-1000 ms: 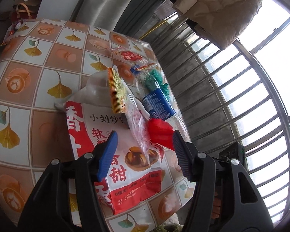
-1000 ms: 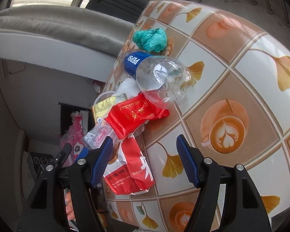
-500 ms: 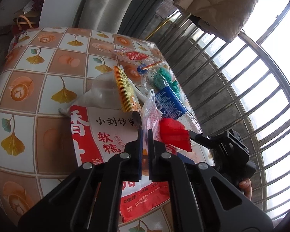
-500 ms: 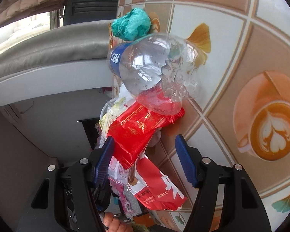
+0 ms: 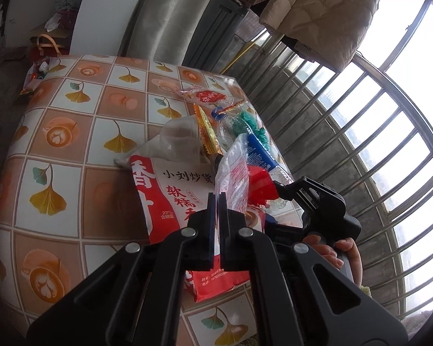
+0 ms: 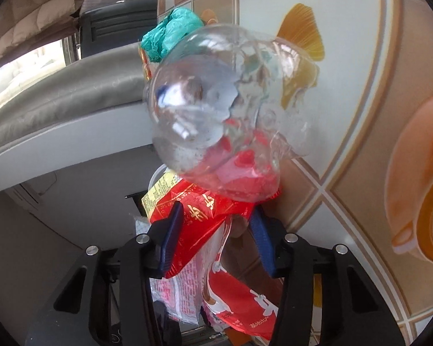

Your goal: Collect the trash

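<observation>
On the far left, past the table's edge, my floor is cluttered with bags. The table (image 5: pixel 72 150), covered in a ginkgo-leaf and coffee-cup cloth, fills the middle. My left gripper (image 5: pixel 218 201) is clenched on a clear red-printed wrapper (image 5: pixel 231 178), lifted above the big red-and-white snack bag (image 5: pixel 170 190) near me. Right of it, my right gripper (image 6: pixel 216 225) is closing around a red packet (image 6: pixel 199 216), beside the crushed clear bottle (image 6: pixel 216 109). A window grille (image 5: pixel 360 132) and a hanging quilted coat (image 5: pixel 323 8) fill the far right.

Red wrapper (image 6: pixel 199 216), teal bag (image 6: pixel 170 33), orange-and-white ginkgo-leaf tablecloth (image 5: pixel 80 132)
</observation>
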Tool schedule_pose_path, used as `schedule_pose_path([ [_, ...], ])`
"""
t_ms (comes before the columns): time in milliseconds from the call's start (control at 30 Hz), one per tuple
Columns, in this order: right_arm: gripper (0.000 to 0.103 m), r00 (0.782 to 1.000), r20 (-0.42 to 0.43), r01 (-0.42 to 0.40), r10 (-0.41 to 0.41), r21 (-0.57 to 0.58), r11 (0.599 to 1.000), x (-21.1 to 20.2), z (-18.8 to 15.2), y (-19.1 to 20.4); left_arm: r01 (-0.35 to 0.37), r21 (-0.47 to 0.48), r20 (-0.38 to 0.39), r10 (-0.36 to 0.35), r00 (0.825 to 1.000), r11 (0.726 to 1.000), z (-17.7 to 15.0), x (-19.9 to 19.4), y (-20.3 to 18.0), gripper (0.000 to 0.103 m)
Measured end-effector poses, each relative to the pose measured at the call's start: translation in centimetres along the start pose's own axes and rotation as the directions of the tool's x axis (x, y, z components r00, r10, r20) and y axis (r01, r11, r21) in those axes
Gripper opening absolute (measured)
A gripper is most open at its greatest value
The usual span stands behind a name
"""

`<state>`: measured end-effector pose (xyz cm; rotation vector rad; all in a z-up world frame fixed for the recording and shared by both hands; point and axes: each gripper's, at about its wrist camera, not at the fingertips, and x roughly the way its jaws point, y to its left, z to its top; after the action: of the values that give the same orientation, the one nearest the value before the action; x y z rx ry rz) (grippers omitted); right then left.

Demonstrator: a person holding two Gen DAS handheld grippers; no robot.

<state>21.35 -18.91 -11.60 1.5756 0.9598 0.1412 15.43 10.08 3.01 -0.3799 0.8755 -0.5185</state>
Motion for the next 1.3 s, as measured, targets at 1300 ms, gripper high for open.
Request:
schedule_pose_path([
  [1300, 0.009, 0.976, 0.015, -0.21, 0.217, -0.189, 0.959, -8.7, -1.4, 4.2, 0.083, 0.159, 0.213, -0.117, 0.97, 0.984, 3.5, -6.3, -5.6, 0.0],
])
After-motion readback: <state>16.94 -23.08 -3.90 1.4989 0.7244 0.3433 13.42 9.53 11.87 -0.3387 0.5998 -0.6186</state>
